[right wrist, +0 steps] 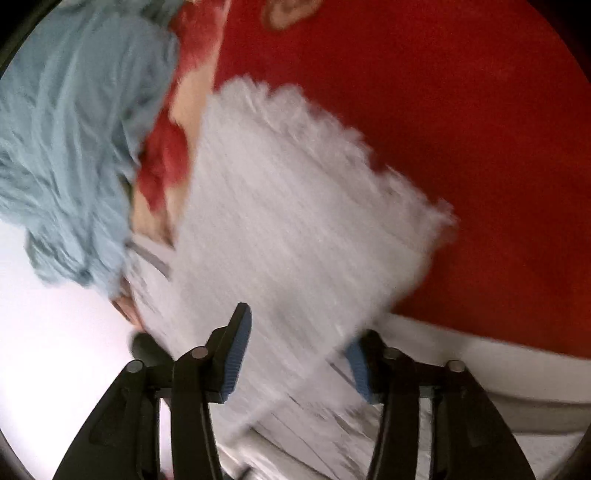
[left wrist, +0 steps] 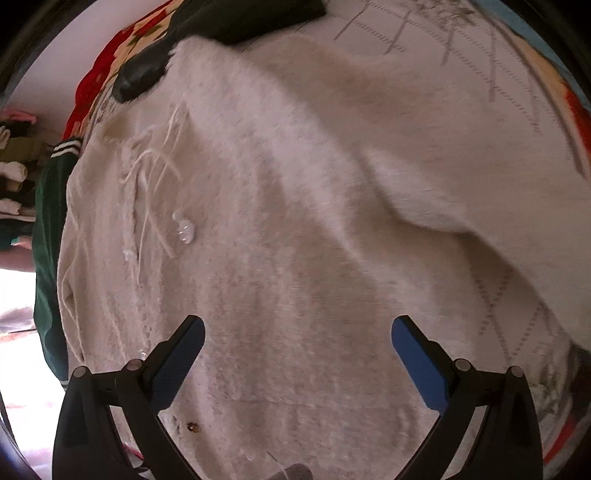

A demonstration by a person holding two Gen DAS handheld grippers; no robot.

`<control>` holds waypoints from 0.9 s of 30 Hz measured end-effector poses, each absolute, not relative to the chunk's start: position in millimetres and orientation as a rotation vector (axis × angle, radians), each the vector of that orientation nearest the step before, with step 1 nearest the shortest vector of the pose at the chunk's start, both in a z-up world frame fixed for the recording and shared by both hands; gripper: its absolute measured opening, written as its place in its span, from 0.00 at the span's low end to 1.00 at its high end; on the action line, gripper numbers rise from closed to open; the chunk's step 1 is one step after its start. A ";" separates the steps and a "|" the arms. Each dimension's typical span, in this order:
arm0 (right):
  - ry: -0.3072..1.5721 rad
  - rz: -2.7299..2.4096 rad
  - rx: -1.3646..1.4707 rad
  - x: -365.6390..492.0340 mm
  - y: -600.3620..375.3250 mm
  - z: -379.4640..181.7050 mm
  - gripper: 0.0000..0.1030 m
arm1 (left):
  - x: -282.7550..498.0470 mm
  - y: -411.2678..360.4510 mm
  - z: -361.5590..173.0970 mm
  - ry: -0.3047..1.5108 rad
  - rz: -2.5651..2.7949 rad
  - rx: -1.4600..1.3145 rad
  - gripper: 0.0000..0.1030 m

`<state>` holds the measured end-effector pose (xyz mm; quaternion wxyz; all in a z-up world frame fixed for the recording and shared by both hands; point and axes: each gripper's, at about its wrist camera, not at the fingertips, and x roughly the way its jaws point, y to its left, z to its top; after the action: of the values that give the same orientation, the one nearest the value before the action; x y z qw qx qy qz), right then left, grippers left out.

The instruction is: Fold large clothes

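Nearest to me in the left wrist view, my left gripper (left wrist: 297,354) has its blue-padded fingers (left wrist: 417,363) spread wide with nothing between them, hovering just over the cream sweater (left wrist: 295,229). The sweater is fuzzy and fills almost the whole view, spread over the bed. A tangle of white cords (left wrist: 155,173) lies on it toward the left, and a thick fold crosses it on the right. Along the sweater's left edge a dark green garment with white stripes (left wrist: 50,221) shows beside it. Farther off, a black garment (left wrist: 229,22) lies touching the sweater's far edge. Past that, the red flowered bedspread (left wrist: 107,70) shows at the far left, and a white cloth with a grey stitched diamond pattern (left wrist: 461,51) lies beyond the sweater at the far right.

In the right wrist view, which is blurred, my right gripper (right wrist: 295,350) is also spread. A flap of the same sweater (right wrist: 295,206), with its fringed edge toward the red bedspread (right wrist: 461,129), lies between and beyond the fingers, but I cannot tell whether either pad touches it. A light blue garment (right wrist: 74,140) is bunched at the far left, beside the sweater.
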<state>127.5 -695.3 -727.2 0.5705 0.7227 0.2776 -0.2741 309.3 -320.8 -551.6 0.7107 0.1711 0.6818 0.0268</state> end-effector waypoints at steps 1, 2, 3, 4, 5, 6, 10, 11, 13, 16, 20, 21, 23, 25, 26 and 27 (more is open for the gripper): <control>0.610 -0.635 1.707 130.1 -696.2 -727.0 0.54 | 310.8 -316.1 -554.6 1.516 0.072 0.375 1.00; 0.575 -0.614 1.709 135.4 -696.2 -726.6 0.52 | 313.2 -312.5 -557.1 1.518 0.089 0.365 1.00; 0.556 -0.583 1.706 140.8 -696.1 -725.8 0.48 | 315.6 -309.5 -558.5 1.518 0.102 0.358 1.00; 0.546 -0.543 1.710 147.0 -696.3 -725.4 0.31 | 318.3 -306.0 -559.0 1.516 0.110 0.353 1.00; 0.541 -0.515 1.707 152.3 -696.2 -723.9 0.07 | 320.7 -304.4 -559.4 1.510 0.123 0.350 1.00; 0.535 -0.516 1.672 157.3 -698.0 -714.8 0.07 | 322.3 -302.8 -560.0 1.505 0.133 0.348 1.00; 0.453 -0.566 1.476 154.0 -711.3 -659.1 0.06 | 327.4 -296.8 -567.2 1.513 0.160 0.339 1.00; 0.482 -0.571 1.425 160.4 -716.0 -653.7 0.06 | 328.1 -296.0 -569.6 1.516 0.162 0.341 1.00; 0.582 -0.566 1.389 168.7 -718.6 -663.3 0.09 | 329.9 -293.4 -576.9 1.527 0.165 0.341 1.00; 0.666 -0.513 1.540 164.0 -718.0 -699.7 0.19 | 332.0 -290.4 -582.2 1.540 0.167 0.323 1.00; 0.655 -0.496 1.627 154.4 -714.8 -726.4 0.31 | 333.8 -290.5 -583.7 1.531 0.157 0.329 1.00; 0.628 -0.495 1.645 151.8 -715.0 -728.9 0.31 | 333.6 -290.5 -584.4 1.531 0.154 0.331 1.00; 0.584 -0.508 1.662 151.9 -716.4 -731.9 0.30 | 332.7 -291.8 -585.4 1.527 0.146 0.331 1.00; 0.580 -0.544 1.654 154.2 -717.7 -731.1 0.05 | 333.6 -292.7 -585.5 1.523 0.141 0.321 1.00; 0.583 -0.546 1.644 154.6 -718.9 -729.9 0.05 | 335.7 -289.3 -585.8 1.522 0.140 0.316 1.00; 0.597 -0.562 1.614 156.7 -719.2 -724.9 0.05 | 335.8 -289.0 -585.9 1.523 0.139 0.308 1.00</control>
<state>156.7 -719.2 -724.9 0.6177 0.7012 0.2593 -0.2441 335.8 -289.0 -585.9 0.7109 0.1388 0.6866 0.0626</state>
